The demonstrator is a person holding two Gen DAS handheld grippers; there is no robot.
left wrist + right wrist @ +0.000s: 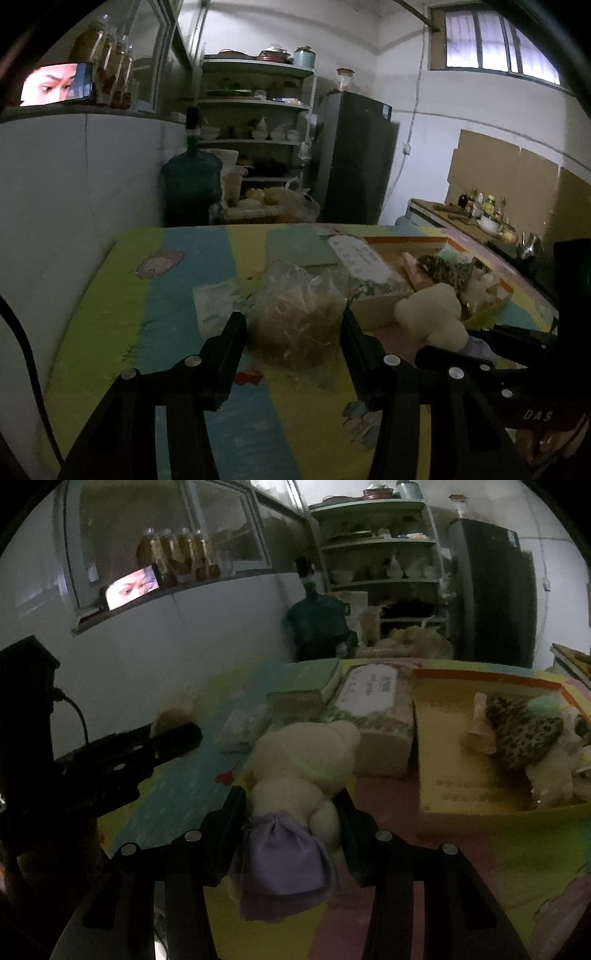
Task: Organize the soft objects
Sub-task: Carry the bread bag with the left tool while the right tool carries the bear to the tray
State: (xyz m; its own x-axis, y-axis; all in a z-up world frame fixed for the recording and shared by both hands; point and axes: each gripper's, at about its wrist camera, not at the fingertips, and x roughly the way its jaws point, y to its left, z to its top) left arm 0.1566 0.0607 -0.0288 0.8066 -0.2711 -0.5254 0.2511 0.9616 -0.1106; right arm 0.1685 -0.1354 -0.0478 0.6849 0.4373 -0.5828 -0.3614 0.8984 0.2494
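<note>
The right claw pinches a cream plush toy in a lilac skirt, both fingers pressed to its sides, the toy held above the bench. Ahead and to its right an open cardboard box holds more soft toys. To its left, the left claw grips a crumpled clear plastic bag of brownish stuff between its fingers. Beyond both, a flower-printed box lies on the bench.
</note>
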